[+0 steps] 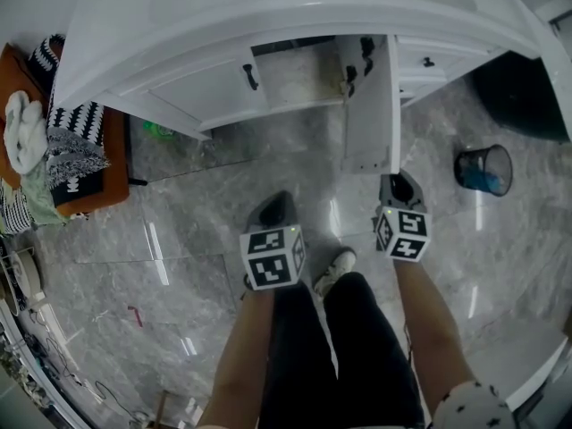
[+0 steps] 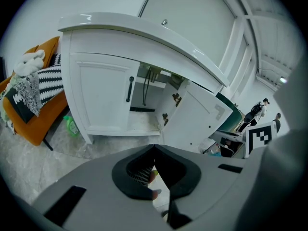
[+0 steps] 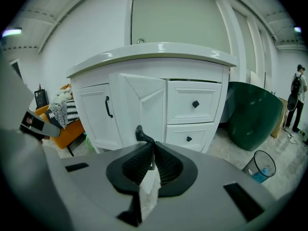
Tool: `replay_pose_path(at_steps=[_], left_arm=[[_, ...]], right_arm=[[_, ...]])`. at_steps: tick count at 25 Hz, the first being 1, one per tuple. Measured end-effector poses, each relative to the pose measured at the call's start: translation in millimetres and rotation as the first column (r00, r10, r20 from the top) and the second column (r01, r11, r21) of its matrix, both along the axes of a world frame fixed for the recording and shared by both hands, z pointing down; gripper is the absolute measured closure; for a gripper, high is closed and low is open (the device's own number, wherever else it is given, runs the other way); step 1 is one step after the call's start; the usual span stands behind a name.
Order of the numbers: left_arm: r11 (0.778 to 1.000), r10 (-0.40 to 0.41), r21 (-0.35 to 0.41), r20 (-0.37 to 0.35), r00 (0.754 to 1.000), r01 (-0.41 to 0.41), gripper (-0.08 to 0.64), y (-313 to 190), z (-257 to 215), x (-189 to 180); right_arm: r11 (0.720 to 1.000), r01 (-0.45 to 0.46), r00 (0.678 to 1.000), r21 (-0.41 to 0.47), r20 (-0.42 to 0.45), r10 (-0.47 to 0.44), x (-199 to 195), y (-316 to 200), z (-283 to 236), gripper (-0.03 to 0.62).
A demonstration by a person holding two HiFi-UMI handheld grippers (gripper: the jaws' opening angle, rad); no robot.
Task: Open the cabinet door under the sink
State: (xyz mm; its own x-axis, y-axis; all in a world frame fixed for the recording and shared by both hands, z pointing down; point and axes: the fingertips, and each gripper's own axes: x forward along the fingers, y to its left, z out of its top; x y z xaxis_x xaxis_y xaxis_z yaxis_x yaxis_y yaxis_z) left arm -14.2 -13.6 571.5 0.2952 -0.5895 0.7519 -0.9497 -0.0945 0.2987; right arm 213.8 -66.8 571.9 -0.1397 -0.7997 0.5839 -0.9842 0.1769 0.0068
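The cabinet door (image 1: 369, 105) under the sink counter (image 1: 268, 12) is standing swung well out, with the opening showing behind it. At the door's free edge the right gripper (image 1: 399, 188) is sitting, its fingers pinching the black door handle (image 3: 141, 133). Over the floor (image 1: 197, 213) the left gripper (image 1: 279, 208) is hanging, well apart from the cabinet, fingers closed on nothing. The neighbouring left door (image 1: 201, 86) is sitting shut.
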Motion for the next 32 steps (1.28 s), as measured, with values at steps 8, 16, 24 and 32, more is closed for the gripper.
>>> replay_pose_path(at_steps=[8,16,24,32], left_arm=[[1.000,0.002,0.002,0.006,1.000,-0.002,0.555,-2,0,-4],[1.000,0.014,-0.007,0.018,1.000,-0.014,0.555,-1,3,-6],[1.000,0.026,-0.008,0.022,0.999,-0.026,0.555,-3,4,1],[0.999,0.036,-0.009,0.027,0.999,-0.036,0.555,-5,2,7]], right_arm=[[0.999,0.035,0.999,-0.005,0.014,-0.035,26,-1,1,0.566],[0.996,0.092,0.994,-0.004,0.052,-0.092,65,-7,3,0.566],[0.991,0.137,0.989,-0.010,0.060,-0.136,71,-9,2,0.566],[0.993,0.116,0.990,-0.022,0.082,-0.114,73,-9,3,0.565]])
